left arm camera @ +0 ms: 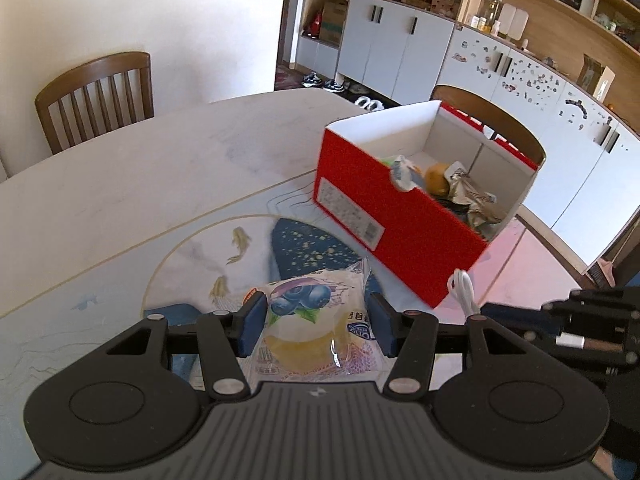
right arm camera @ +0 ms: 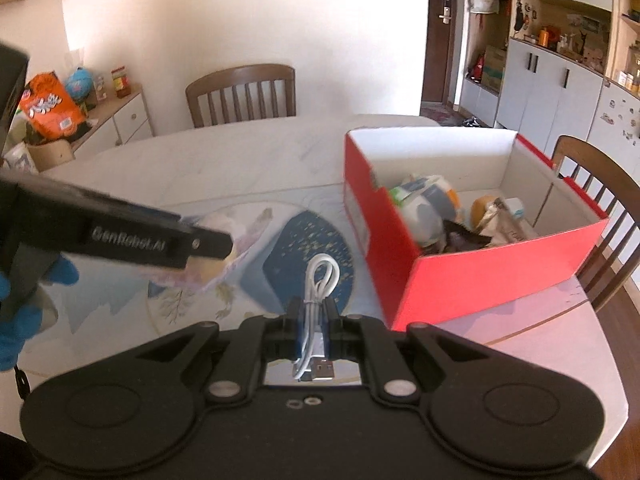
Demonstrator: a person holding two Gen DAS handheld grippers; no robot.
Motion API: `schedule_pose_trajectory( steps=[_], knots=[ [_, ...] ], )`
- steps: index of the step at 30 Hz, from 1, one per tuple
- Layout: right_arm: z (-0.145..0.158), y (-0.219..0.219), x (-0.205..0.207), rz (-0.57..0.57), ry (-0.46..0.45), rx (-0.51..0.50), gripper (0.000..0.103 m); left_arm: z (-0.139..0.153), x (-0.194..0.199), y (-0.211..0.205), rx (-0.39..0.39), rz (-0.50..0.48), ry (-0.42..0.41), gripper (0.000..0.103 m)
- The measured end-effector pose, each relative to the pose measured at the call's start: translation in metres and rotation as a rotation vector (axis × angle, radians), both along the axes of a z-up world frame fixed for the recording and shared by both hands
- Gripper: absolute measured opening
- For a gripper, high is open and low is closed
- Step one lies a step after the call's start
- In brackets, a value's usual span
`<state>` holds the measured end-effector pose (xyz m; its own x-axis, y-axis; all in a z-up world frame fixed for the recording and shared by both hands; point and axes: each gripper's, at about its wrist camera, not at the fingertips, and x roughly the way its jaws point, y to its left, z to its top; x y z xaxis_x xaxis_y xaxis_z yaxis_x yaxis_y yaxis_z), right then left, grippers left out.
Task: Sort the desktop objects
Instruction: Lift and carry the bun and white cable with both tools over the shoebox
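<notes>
Blueberry snack packet (left arm camera: 316,320) sat clamped between the blue pads (left arm camera: 253,322) of the left gripper (left arm camera: 316,326), its printed end projecting forward past the fingertips above the patterned table mat (left arm camera: 192,256). To its right, the white USB cable (right arm camera: 316,300) was pinched in the fully closed right gripper (right arm camera: 314,310), its loop extending ahead of the fingers and its plug lying behind them. Farther right, the red cardboard box (right arm camera: 480,272) stood on the table (right arm camera: 240,160), open-topped, holding several wrapped items.
</notes>
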<state>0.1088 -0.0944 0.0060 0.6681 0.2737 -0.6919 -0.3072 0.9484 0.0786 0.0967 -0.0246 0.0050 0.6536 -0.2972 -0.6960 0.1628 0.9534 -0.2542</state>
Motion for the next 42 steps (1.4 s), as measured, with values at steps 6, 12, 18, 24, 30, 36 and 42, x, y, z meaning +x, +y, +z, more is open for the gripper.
schedule_pose_trajectory(
  steps=[6,12,18,24,30,36,42],
  knots=[
    [0.013,-0.022,0.005,-0.011,-0.014,0.012,0.008,0.014,-0.001,-0.014,0.0,-0.022,-0.008,0.054],
    [0.022,-0.046,0.012,-0.023,-0.016,0.025,0.008,0.027,0.001,-0.03,-0.003,-0.041,-0.016,0.054],
    [0.028,-0.065,0.022,-0.022,-0.026,0.029,0.008,0.037,0.004,-0.048,-0.013,-0.052,-0.022,0.054],
    [0.033,-0.086,0.034,-0.014,-0.04,0.029,0.008,0.046,0.013,-0.068,-0.023,-0.066,-0.033,0.054],
    [0.034,-0.109,0.051,-0.013,-0.036,0.043,0.008,0.05,0.028,-0.089,-0.014,-0.073,-0.035,0.054],
    [0.036,-0.132,0.074,-0.013,-0.038,0.051,0.008,0.054,0.05,-0.111,-0.007,-0.085,-0.036,0.054],
    [0.037,-0.149,0.1,-0.011,-0.033,0.056,0.008,0.057,0.074,-0.129,-0.014,-0.106,-0.038,0.054]
  ],
)
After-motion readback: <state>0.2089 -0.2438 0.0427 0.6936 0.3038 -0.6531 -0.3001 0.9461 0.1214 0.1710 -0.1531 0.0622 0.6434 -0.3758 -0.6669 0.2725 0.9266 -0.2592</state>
